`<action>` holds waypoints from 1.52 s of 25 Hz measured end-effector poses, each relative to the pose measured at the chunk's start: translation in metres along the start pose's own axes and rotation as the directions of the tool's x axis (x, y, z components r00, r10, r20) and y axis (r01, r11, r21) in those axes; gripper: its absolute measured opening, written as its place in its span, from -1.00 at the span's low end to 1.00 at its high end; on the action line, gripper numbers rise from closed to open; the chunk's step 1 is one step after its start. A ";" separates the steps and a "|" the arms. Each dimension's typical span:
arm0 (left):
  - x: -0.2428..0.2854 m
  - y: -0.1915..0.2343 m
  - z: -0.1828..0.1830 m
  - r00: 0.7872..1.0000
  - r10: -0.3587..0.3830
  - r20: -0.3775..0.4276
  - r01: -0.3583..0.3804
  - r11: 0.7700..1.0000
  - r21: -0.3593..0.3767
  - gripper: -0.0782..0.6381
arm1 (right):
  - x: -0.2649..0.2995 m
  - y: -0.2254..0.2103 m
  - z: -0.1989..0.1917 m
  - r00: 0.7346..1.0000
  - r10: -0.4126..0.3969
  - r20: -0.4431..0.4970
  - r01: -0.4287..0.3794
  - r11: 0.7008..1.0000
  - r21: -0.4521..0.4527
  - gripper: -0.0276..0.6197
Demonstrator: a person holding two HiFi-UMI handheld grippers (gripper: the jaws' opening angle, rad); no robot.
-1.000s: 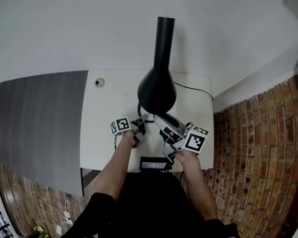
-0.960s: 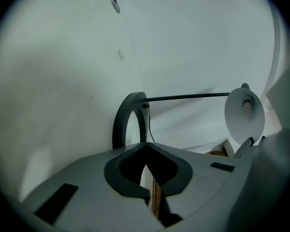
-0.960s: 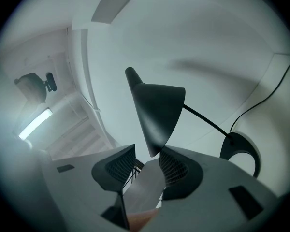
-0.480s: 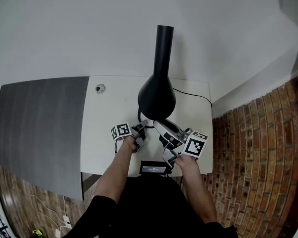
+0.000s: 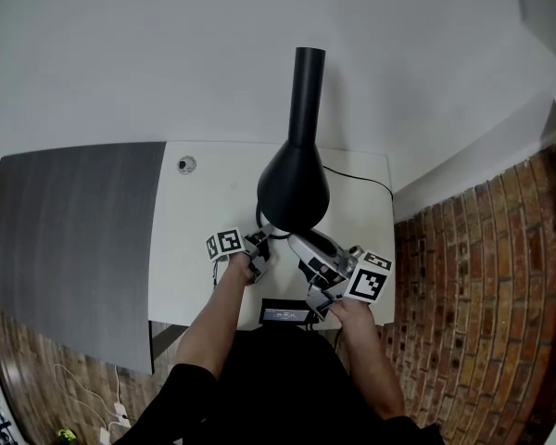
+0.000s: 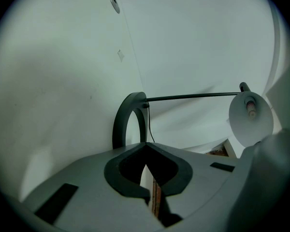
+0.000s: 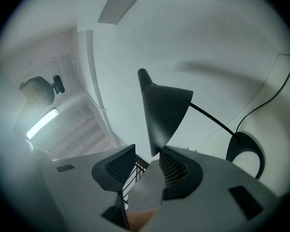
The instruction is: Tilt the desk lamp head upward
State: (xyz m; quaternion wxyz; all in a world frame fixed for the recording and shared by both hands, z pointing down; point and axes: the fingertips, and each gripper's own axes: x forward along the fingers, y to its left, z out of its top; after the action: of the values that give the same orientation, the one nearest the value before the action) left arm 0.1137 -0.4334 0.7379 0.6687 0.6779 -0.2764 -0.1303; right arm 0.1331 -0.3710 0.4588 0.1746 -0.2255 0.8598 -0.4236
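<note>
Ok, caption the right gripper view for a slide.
Right gripper, jaws apart at the lamp head's lower rim; ring base behind at right.

- Soft, even light fills the head view; the white desk (image 5: 204, 221) is bright, without glare.
- Both gripper views are fisheye circles with black corners, dimmer and greenish.
- A ceiling light strip (image 7: 41, 122) glows, blurred.
- The lamp head (image 7: 162, 112) throws a faint wall shadow.
</note>
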 end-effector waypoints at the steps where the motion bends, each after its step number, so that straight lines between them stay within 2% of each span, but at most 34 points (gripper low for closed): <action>1: 0.000 0.000 0.000 1.000 0.000 0.000 0.000 1.000 -0.001 -0.75 | 0.000 0.002 0.000 1.000 0.004 -0.004 -0.004 1.000 -0.008 -0.43; 9: 0.000 0.000 0.000 1.000 0.000 -0.002 0.000 1.000 -0.002 -0.75 | -0.003 0.015 0.000 0.999 0.028 -0.028 -0.030 0.998 -0.058 -0.43; 24: 0.000 0.001 0.000 1.000 0.000 -0.003 0.000 1.000 -0.006 -0.75 | -0.006 0.030 0.000 0.998 0.060 -0.032 -0.063 0.995 -0.079 -0.43; 38: 0.000 0.001 -0.001 1.000 0.003 -0.001 -0.003 1.000 -0.001 -0.75 | -0.012 0.060 0.004 0.993 0.115 -0.034 -0.119 0.983 -0.138 -0.43</action>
State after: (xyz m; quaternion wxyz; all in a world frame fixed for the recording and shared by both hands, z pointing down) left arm 0.1143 -0.4330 0.7388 0.6693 0.6772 -0.2770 -0.1294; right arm 0.1309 -0.3348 0.4091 0.1720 -0.1807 0.9013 -0.3543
